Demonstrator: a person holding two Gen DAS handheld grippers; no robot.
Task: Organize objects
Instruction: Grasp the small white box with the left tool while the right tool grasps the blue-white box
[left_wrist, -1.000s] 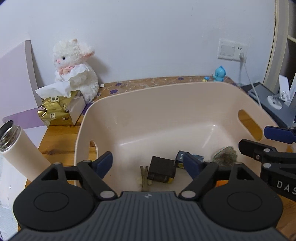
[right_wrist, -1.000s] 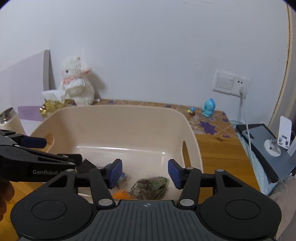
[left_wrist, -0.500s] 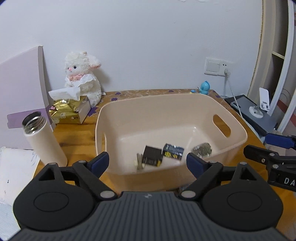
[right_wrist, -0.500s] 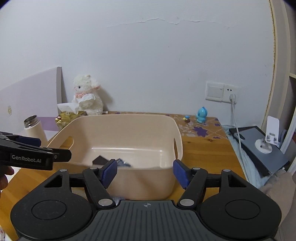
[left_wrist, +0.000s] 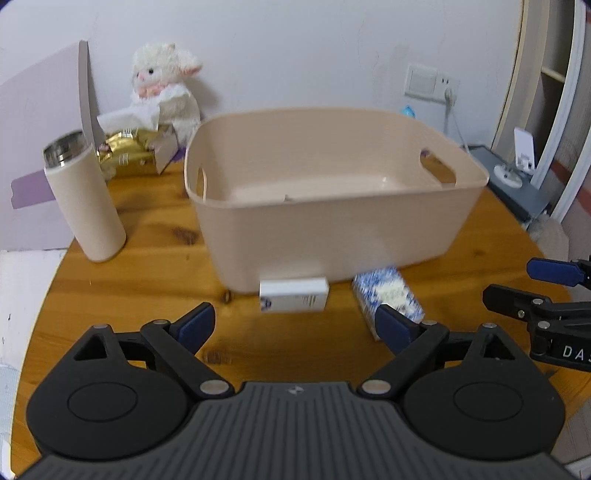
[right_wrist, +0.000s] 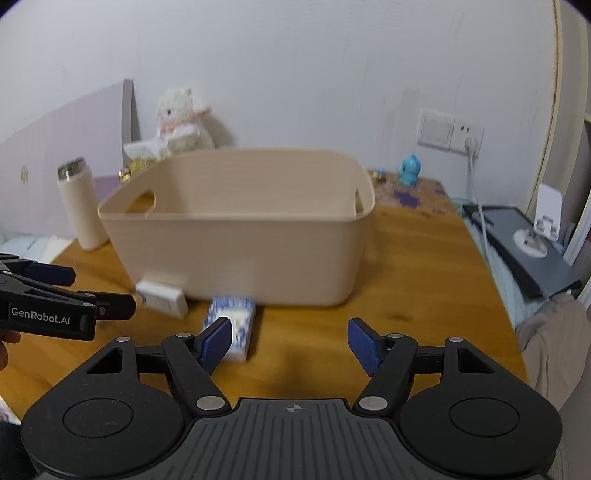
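Note:
A beige plastic basket (left_wrist: 332, 229) (right_wrist: 240, 254) stands on the round wooden table (left_wrist: 147, 258); its contents are hidden by the near wall. A small white box (left_wrist: 293, 297) (right_wrist: 160, 297) and a blue-and-white patterned pack (left_wrist: 388, 295) (right_wrist: 232, 323) lie on the table against the basket's front. My left gripper (left_wrist: 295, 326) hangs open just in front of the white box, holding nothing. Open and holding nothing as well, my right gripper (right_wrist: 290, 345) hovers to the right of the patterned pack, whose near end sits behind the left fingertip (right_wrist: 218, 343).
A cream flask (left_wrist: 85, 199) stands left of the basket, with a gold tissue box (left_wrist: 129, 151) and white plush lamb (left_wrist: 162, 92) behind it. A small blue figurine (right_wrist: 408, 171) is at the back right; a grey device (right_wrist: 517, 243) and cable lie off the table's right edge.
Both grippers have pulled back and dropped from above the basket to table level in front of it. The basket's contents have gone out of sight; the white box and patterned pack now show.

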